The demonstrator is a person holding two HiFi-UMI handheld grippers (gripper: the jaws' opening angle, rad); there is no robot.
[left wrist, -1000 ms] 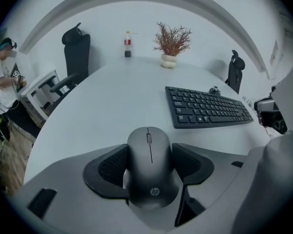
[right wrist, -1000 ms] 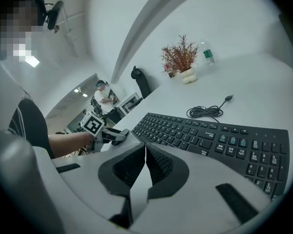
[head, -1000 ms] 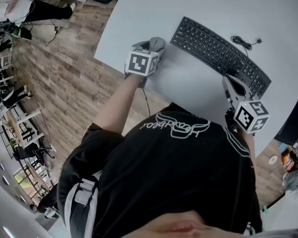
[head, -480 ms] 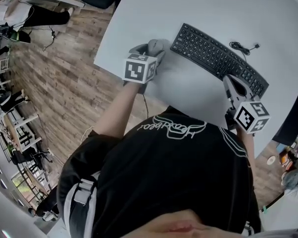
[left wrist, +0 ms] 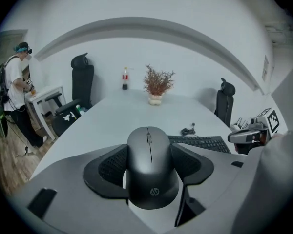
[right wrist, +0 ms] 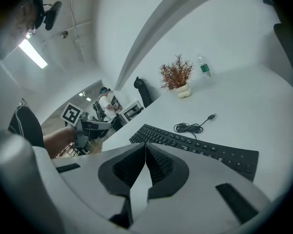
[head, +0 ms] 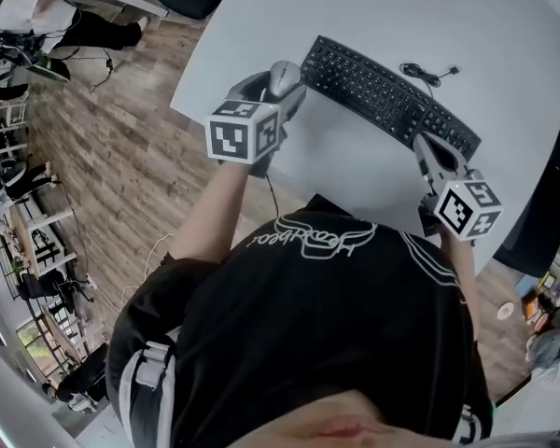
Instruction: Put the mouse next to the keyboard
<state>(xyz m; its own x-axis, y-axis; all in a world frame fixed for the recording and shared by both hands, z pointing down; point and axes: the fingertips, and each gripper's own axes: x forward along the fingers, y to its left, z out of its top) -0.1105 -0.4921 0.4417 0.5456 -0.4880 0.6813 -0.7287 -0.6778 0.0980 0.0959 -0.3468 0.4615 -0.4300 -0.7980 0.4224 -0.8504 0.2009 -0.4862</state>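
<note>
Left gripper (head: pixel 278 86): jaws clamped on the two sides of the mouse (left wrist: pixel 151 162).
Mouse place: seems lifted, above the worktop (head: pixel 504 54) near its left edge.
Keyboard (head: pixel 383 96): its left end lies just right of the mouse.
Mouse axis: along the jaws, wheel end pointing away from the person.
Right gripper (right wrist: pixel 145 152): jaws together, empty, by the keyboard's right end.

Head view: mouse (head: pixel 284 76) rear hidden behind left gripper (head: pixel 278 87) & its cube; keyboard (head: pixel 373 90) near-right corner partly covered by right gripper (head: pixel 423 144); table (head: pixel 504 54) cut off at top & right edges. Left gripper view: keyboard's left end hidden behind the gripper; bottle (left wrist: pixel 124 78) label too small to read. Right gripper view: keyboard's near edge hidden behind the 2 jaws.
</note>
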